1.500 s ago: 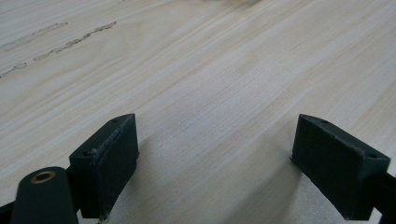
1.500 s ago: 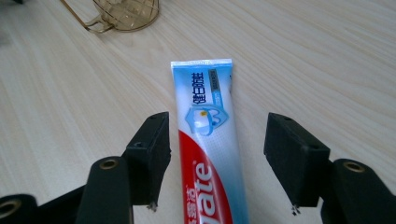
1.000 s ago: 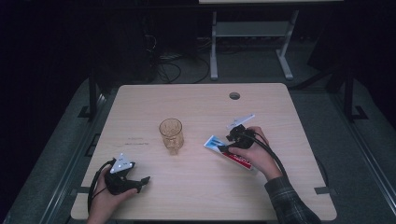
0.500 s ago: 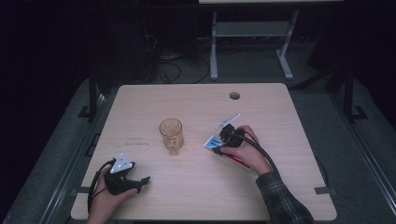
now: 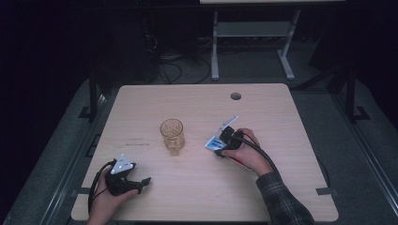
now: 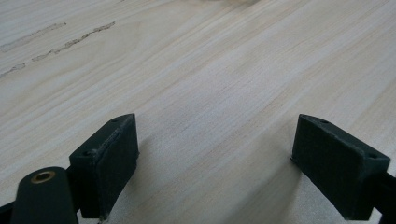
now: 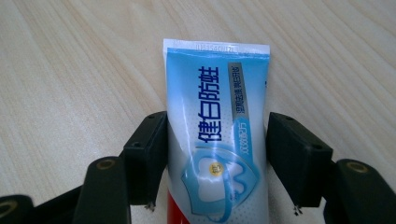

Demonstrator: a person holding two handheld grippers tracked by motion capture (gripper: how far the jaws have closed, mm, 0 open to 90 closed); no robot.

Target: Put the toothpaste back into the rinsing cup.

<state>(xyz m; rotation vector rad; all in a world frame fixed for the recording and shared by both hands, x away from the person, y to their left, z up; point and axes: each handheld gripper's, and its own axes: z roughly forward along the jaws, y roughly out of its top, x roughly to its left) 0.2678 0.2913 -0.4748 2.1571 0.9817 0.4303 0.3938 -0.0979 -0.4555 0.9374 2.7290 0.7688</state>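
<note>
the right gripper (image 7: 217, 158) has its two black jaws down on either side of a blue and white toothpaste tube (image 7: 217, 126), the left jaw touching the tube's edge and the right jaw just beside it with a sliver of wood showing between, so it looks to be straddling the tube and not yet squeezing it. to do this well i'd say bring the jaws in evenly across the tube's flat width, gently, since a soft tube will buckle or squirt toward its crimped end if pinched hard. the tube lies flat on the table (image 5: 197, 98), its crimped end pointing away from the jaws and its red lower part running back under the gripper.

from above, the right gripper (image 5: 227, 138) sits right of centre, with an amber glass (image 5: 172, 135) standing upright well off to its left. the left gripper (image 5: 126, 177) rests near the front left edge, jaws spread wide over bare wood, holding nothing.
</note>
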